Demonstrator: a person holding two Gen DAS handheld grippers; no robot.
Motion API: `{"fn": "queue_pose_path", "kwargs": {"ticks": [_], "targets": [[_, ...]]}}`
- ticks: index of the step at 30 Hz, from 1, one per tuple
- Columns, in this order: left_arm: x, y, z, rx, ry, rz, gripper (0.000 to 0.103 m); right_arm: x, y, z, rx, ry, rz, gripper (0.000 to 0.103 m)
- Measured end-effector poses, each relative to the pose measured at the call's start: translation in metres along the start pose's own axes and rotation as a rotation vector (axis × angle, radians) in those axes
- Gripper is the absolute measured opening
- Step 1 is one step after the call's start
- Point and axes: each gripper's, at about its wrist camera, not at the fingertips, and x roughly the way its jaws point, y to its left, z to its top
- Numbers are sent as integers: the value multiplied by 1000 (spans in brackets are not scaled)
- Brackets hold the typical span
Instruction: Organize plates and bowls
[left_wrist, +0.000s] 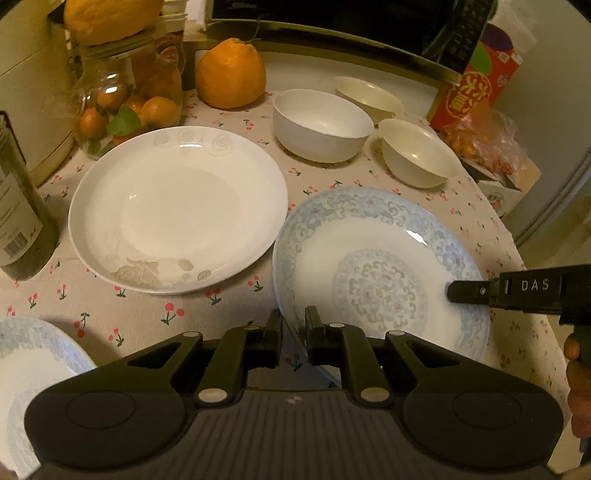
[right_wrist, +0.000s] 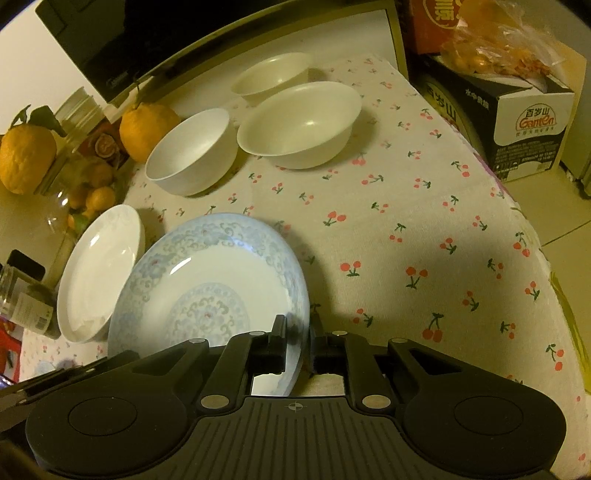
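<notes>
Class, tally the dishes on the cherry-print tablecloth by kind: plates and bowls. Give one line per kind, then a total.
Plates: 3 – white plate, blue-patterned plate with both tongs shut on its rim, second blue-patterned plate at the left edge
Bowls: 3 – white bowl, near cream bowl, far cream bowl
Total: 6

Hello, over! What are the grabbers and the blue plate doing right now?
Both hand-held grippers, left and right, shut on blue patterned plate rim. Plate held on opposite edges. White plate sits close beside it.
</notes>
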Motion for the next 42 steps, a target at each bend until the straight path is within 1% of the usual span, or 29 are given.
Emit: {"fn": "queue_pose_path", "kwargs": {"ticks": [1,3,4,5,6,7,8,10,11,12,13,14,16,21,24,27,29,31,38,42], "targets": [[0,-1,0,10,5,5,22,-1,0,0,2,1,-1,15],[-2,-2,0,25,16,-4,30,-4,2,0,-1,0,5,21],[-3,-3,-1,32,20,-15,35,-6,2,-1,-1,-4,6,26],[-5,-4,-2,42,21,-24,38,-9,3,-1,-3,-10,11,35],[-7,-6,-2,53,20,-30,48,-13,4,-1,-5,-20,15,40],[-10,-8,-4,65,13,-36,59,-16,5,-1,-5,-30,17,52],[-13,-9,-5,77,5,-42,64,-19,6,-2,-3,-42,20,65],[-19,-12,-6,102,-8,-56,80,-26,7,-2,1,-61,29,76],[-21,-13,-7,112,-10,-63,85,-29,8,-2,3,-67,34,79],[-24,-14,-7,120,-13,-68,93,-32,9,-3,6,-72,38,81],[-28,-14,-8,125,-23,-73,99,-34,9,-3,9,-77,42,86],[-31,-13,-9,126,-33,-76,100,-37,9,-4,10,-83,47,89],[-37,-12,-11,123,-46,-79,102,-42,12,-6,5,-94,58,90],[-48,-3,-13,92,-58,-71,103,-50,24,-14,-22,-98,64,91],[-56,4,-13,79,-72,-43,102,-54,35,-20,-55,-85,88,91],[-65,12,-13,70,-95,-22,103,-59,51,-26,-105,-92,110,92],[-70,19,-13,63,-106,-11,103,-59,62,-30,-136,-94,118,93],[-76,28,-15,55,-115,1,103,-59,73,-35,-162,-92,125,97],[-90,62,-23,34,-139,39,103,-51,105,-50,-250,-80,145,98],[-96,82,-28,68,-152,55,103,-44,125,-61,-299,-68,178,98]]}}
